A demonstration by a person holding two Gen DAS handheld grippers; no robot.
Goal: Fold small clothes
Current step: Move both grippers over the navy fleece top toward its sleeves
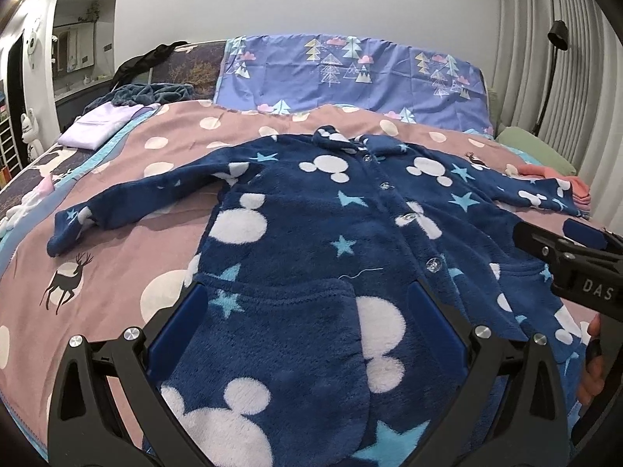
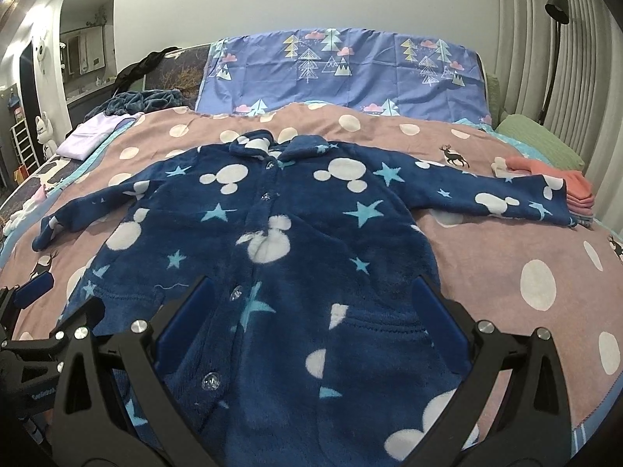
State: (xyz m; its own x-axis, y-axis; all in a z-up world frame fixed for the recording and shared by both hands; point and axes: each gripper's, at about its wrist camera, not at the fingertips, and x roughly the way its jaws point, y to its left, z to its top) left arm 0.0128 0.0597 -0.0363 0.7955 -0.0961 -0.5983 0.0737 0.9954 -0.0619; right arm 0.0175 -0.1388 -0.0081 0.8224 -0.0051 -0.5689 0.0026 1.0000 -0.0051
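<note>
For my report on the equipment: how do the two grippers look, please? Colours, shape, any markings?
Both are black plastic frames with triangular cut-outs and silver round bolts. The left gripper and the right gripper each have two fingers lined with blue pads. The right one shows white letters "DAS" on its side in the left wrist view. No cables are visible.

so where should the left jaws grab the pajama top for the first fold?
Probably the cuff of the left sleeve, coming in from the outer left side. The pajama top lies flat and buttoned, front up, with that sleeve spread sideways on the blanket, its end free and slightly bunched. The left gripper is open over the hem, so it must shift left.
</note>
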